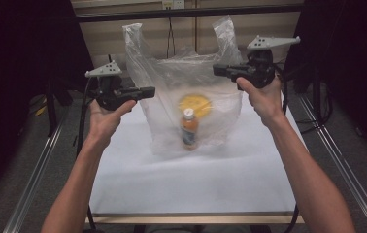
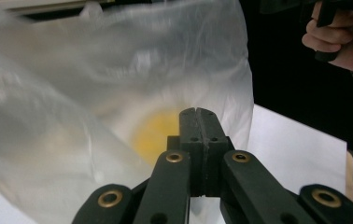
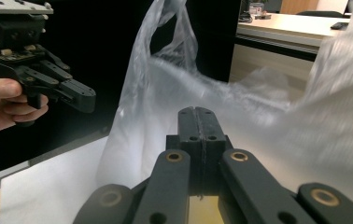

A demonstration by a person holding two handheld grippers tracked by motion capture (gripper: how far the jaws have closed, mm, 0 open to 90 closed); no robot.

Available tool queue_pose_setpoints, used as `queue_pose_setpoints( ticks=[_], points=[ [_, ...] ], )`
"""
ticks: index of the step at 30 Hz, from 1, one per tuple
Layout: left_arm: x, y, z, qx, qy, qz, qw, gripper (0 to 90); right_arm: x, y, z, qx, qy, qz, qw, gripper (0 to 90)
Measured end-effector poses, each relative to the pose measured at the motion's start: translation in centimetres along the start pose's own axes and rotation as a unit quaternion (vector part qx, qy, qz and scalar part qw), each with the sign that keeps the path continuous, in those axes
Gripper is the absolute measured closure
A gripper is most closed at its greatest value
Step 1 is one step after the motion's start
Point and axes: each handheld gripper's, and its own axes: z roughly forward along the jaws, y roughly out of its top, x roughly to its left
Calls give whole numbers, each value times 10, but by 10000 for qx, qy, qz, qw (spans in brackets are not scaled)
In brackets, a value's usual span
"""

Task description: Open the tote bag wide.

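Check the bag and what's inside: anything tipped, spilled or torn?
Nothing stands out. The bottle stands upright inside the clear plastic bag, a yellow object behind it. No spill or tear shows; both tools are shut beside the bag.

This looks like a lab or recording rig inside an office: a white-covered tabletop (image 1: 191, 179) sits inside a black metal frame (image 1: 186, 13) with dark curtains (image 1: 21, 73) on both sides, aluminium rails (image 1: 36, 170) along its edges, and office desks (image 3: 300, 28) beyond the far edge.
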Motion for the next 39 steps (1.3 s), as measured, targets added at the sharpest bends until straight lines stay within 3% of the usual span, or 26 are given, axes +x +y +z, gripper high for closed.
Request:
queue_pose_setpoints(
  ticks=[5, 12, 16, 20, 26, 29, 30, 33, 39],
  points=[
    [5, 18, 11, 22, -52, 23, 10000, 900, -13, 22, 13, 167, -164, 11, 9997, 900],
    [10, 29, 26, 326, -131, 86, 9993, 900, -22, 36, 27, 329, -151, 66, 9993, 900],
    [20, 46, 29, 380, -156, 19, 9992, 900, -24, 53, 37, 654, -210, -63, 9976, 900],
    [27, 56, 32, 337, -113, -70, 9993, 900, -27, 57, 50, 985, -362, -119, 9944, 900],
    [29, 61, 39, 277, -145, -78, 9995, 900, -39, 47, 67, 1194, -644, 61, 9907, 900],
    [28, 61, 44, 238, -178, -128, 9995, 900, -41, 38, 71, 1169, -606, 126, 9912, 900],
    [28, 61, 46, 241, -175, -132, 9995, 900, -39, 26, 75, 1257, -616, 86, 9901, 900],
    [27, 62, 52, 204, -210, -146, 9995, 900, -35, 10, 76, 1231, -478, 98, 9912, 900],
    [21, 70, 57, 47, -191, -128, 9997, 900, -20, -6, 72, 1167, -400, -17, 9924, 900]
  ],
)
